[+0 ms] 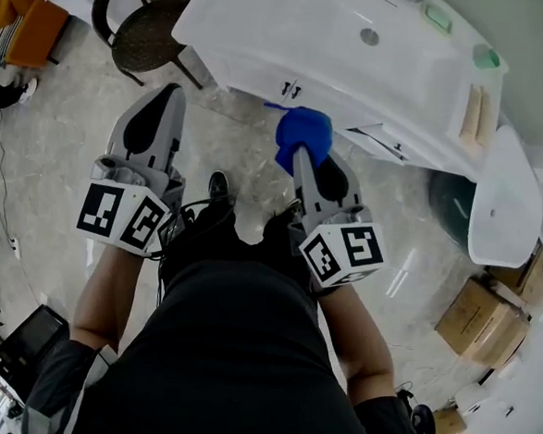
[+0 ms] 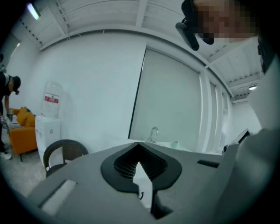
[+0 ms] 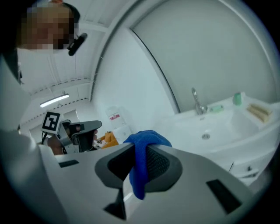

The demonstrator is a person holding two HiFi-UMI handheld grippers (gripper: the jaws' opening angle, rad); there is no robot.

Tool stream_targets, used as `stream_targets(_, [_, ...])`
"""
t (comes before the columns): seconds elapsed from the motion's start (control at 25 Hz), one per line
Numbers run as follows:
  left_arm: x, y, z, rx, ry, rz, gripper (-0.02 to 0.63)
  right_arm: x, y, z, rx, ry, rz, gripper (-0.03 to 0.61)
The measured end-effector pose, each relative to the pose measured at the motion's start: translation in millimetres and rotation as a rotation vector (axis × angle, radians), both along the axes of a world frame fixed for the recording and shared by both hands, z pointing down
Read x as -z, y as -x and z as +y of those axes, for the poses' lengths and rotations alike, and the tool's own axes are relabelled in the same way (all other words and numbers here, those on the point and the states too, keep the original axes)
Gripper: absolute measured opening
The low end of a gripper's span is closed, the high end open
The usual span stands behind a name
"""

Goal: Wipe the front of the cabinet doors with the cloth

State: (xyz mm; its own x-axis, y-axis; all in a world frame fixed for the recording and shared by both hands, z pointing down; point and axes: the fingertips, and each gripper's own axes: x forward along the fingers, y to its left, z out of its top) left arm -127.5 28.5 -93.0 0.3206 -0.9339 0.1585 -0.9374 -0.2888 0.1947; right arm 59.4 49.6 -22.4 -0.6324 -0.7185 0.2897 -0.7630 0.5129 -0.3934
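Note:
The white vanity cabinet [image 1: 338,114] stands ahead of me, its door fronts facing me with small dark handles [image 1: 290,89]. A blue cloth [image 1: 301,135] is bunched at the tip of my right gripper [image 1: 306,153], which is shut on it just short of the doors. In the right gripper view the cloth [image 3: 146,139] hangs down between the jaws of that gripper [image 3: 136,151], with the sink [image 3: 218,127] beyond. My left gripper [image 1: 153,118] is held to the left, away from the cabinet. It is shut with nothing in it, its tips [image 2: 139,144] meeting.
A dark wicker chair [image 1: 147,35] stands left of the cabinet. A white oval fixture [image 1: 504,200] and a dark bin [image 1: 451,203] are at the right, with cardboard boxes [image 1: 487,312] below them. A water dispenser [image 2: 49,127] stands by the far wall.

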Motion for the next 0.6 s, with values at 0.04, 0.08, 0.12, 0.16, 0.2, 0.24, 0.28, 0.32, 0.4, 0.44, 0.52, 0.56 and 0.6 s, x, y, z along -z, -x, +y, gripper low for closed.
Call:
stream_targets(0.04, [-18, 8, -1, 0.019, 0.038, 0.004, -0.002, -27, 10, -3, 0.022, 0.082, -0.031, 0.057])
stream_targets(0.08, [-35, 15, 0, 0.038, 0.072, 0.004, -0.002, -54, 21, -6, 0.039, 0.16, -0.06, 0.057])
stream_targets(0.12, [-50, 24, 0, 0.056, 0.1, -0.001, -0.002, -81, 32, -10, 0.051, 0.228, -0.077, 0.057])
stream_targets(0.16, [-64, 34, 2, 0.072, 0.122, -0.01, -0.002, -106, 44, -15, 0.058, 0.283, -0.083, 0.057])
stream_targets(0.2, [-76, 44, 4, 0.088, 0.14, -0.02, -0.001, -130, 57, -22, 0.06, 0.329, -0.083, 0.057])
stream_targets(0.24, [-86, 54, 7, 0.103, 0.158, -0.029, -0.002, -153, 71, -29, 0.06, 0.369, -0.079, 0.057])
stream_targets(0.28, [-97, 64, 11, 0.117, 0.177, -0.035, -0.002, -176, 85, -37, 0.059, 0.404, -0.075, 0.057])
stream_targets(0.32, [-109, 73, 16, 0.129, 0.198, -0.036, -0.002, -196, 100, -44, 0.058, 0.43, -0.069, 0.057])
stream_targets(0.4, [-135, 89, 23, 0.141, 0.24, -0.02, -0.002, -232, 127, -59, 0.061, 0.457, -0.049, 0.057])
stream_targets(0.44, [-147, 95, 25, 0.138, 0.258, -0.005, -0.002, -247, 140, -67, 0.061, 0.465, -0.042, 0.057])
stream_targets(0.52, [-172, 102, 28, 0.115, 0.291, 0.022, -0.002, -273, 166, -82, 0.052, 0.48, -0.047, 0.057])
stream_targets(0.56, [-184, 104, 29, 0.099, 0.306, 0.033, -0.002, -286, 179, -90, 0.045, 0.487, -0.057, 0.057])
stream_targets(0.6, [-195, 107, 30, 0.083, 0.32, 0.042, -0.002, -297, 192, -99, 0.039, 0.493, -0.073, 0.057])
